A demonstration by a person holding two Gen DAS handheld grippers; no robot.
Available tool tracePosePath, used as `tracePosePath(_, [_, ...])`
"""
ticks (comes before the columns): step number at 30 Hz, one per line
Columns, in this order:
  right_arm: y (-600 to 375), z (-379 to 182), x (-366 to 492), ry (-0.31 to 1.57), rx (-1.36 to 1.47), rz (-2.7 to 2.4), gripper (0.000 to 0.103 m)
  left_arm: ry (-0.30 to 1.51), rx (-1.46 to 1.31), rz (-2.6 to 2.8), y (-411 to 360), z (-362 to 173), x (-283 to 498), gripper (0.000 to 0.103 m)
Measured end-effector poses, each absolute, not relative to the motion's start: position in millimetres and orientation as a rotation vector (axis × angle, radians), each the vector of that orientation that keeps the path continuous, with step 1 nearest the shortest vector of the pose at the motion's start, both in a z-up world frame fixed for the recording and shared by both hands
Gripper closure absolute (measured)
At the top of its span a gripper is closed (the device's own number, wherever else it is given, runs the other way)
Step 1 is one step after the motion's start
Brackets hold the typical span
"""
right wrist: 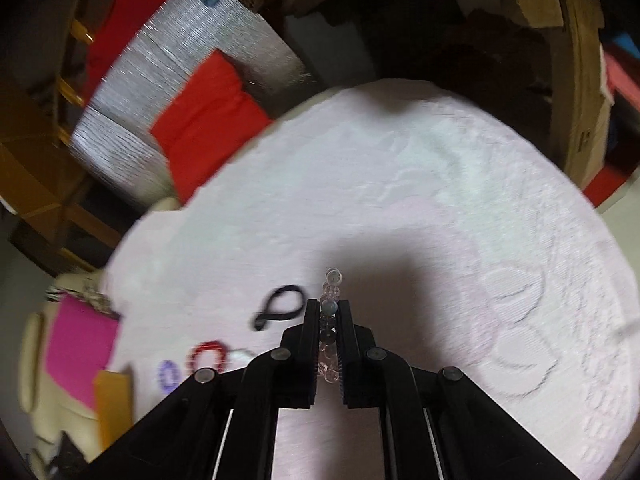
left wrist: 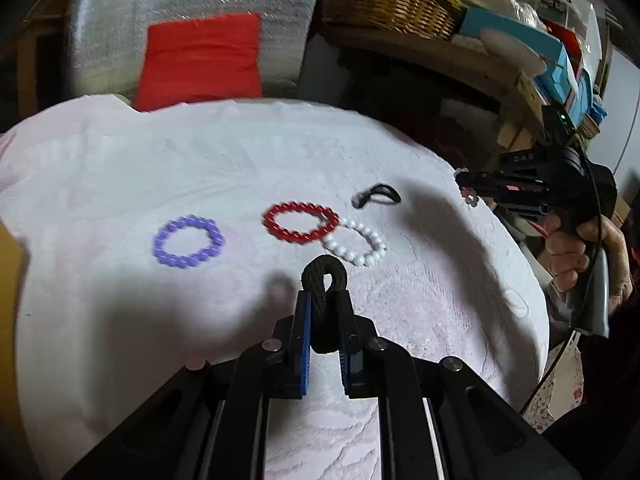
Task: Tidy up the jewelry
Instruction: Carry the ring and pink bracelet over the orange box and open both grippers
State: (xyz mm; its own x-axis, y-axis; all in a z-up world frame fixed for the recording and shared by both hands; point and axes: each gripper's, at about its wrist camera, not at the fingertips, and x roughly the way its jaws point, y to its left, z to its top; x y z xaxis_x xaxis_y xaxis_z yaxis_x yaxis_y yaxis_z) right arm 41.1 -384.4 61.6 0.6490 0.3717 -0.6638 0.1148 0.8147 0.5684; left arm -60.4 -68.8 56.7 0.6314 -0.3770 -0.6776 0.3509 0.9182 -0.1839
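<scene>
jewelry here is light and floppy: the black band (left wrist: 324, 280) sits pinched in the left gripper (left wrist: 325, 300) jaws, the clear bead bracelet (right wrist: 330, 320) pinched in the right gripper (right wrist: 329, 312) jaws, so hold gently.

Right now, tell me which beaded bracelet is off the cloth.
The clear pink bead bracelet, pinched in the right hand-held gripper; the purple, red and white ones lie flat.

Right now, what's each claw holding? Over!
Left gripper shut on black hair tie. Right gripper shut on clear bead bracelet. Nothing in the way.
</scene>
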Motion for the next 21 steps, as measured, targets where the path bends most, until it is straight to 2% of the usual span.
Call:
tracePosePath(7, [-360.0, 82.8, 35.4, 0.823, 0.635, 0.255, 0.095, 0.725, -0.044, -0.337, -43.1, 80.8, -78.5, 0.091])
tracePosePath(21, [-237.4, 108.3, 31.5, 0.839, 0.495, 0.464, 0.095, 0.698, -0.122, -0.112, 39.1, 110.6, -118.2, 0.091])
